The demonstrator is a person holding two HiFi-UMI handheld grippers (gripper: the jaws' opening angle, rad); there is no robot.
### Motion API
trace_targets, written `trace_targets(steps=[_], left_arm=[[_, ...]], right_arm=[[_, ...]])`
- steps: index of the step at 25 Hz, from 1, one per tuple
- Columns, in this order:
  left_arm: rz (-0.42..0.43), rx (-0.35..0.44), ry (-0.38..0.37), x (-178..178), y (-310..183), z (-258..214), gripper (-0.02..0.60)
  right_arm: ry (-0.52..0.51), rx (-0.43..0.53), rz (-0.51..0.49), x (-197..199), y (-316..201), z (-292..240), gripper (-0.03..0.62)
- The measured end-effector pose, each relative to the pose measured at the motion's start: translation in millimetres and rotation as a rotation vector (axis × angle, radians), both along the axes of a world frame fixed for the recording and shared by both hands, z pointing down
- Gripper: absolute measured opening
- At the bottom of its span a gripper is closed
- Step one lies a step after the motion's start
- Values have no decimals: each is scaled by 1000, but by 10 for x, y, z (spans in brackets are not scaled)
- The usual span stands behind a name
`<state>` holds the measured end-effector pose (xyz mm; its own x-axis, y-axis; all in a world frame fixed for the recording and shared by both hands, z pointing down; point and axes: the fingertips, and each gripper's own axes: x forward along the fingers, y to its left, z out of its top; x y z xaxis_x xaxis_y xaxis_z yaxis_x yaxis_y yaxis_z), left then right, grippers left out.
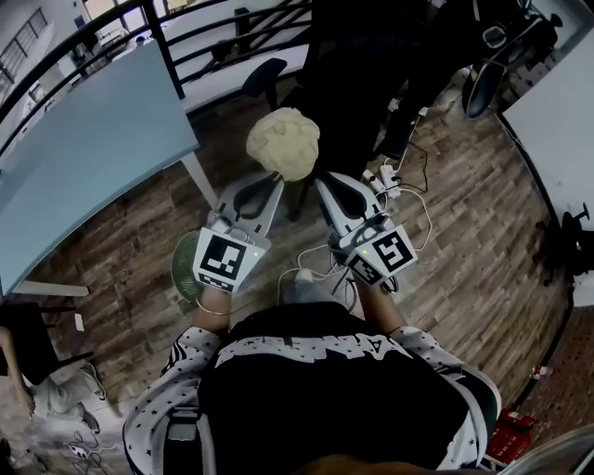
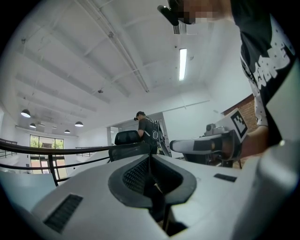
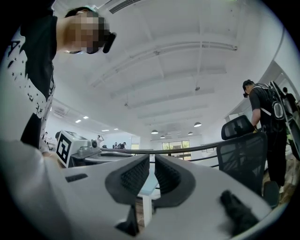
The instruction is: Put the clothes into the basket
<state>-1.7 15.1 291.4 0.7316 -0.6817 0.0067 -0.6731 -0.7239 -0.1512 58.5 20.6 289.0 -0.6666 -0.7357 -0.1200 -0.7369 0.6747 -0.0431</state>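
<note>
In the head view a cream, fluffy bundle of cloth (image 1: pixel 283 141) shows just beyond the tips of both grippers. Neither gripper view shows it, so I cannot tell what it rests on. My left gripper (image 1: pixel 275 184) points level at its left side, my right gripper (image 1: pixel 321 184) at its right side. Both are shut with nothing between the pads (image 2: pixel 140 176) (image 3: pixel 136 176). A green round basket (image 1: pixel 184 269) sits on the floor, half hidden under my left gripper's marker cube. The left gripper view shows the right gripper's body (image 2: pixel 206 145) beside it.
A light blue table (image 1: pixel 83 158) stands at the left by a black railing (image 1: pixel 121 23). An office chair (image 1: pixel 264 74) is behind the bundle. Cables and a power strip (image 1: pixel 388 176) lie on the wood floor at the right. A person in black (image 3: pixel 262 122) stands nearby.
</note>
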Motion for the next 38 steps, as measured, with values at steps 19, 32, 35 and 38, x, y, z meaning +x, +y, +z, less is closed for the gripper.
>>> trace_targets(steps=[19, 32, 35, 38], left_arm=[[-45, 24, -57, 483, -482, -142, 17], [-57, 52, -55, 851, -808, -126, 17], [-61, 69, -58, 917, -859, -157, 17], [-71, 78, -57, 940, -901, -173, 17]], right_arm=[[-31, 16, -86, 420, -581, -143, 34], [-20, 32, -86, 818, -892, -100, 34], [-15, 38, -90, 888, -944, -91, 34], [-13, 43, -96, 934, -997, -94, 34]])
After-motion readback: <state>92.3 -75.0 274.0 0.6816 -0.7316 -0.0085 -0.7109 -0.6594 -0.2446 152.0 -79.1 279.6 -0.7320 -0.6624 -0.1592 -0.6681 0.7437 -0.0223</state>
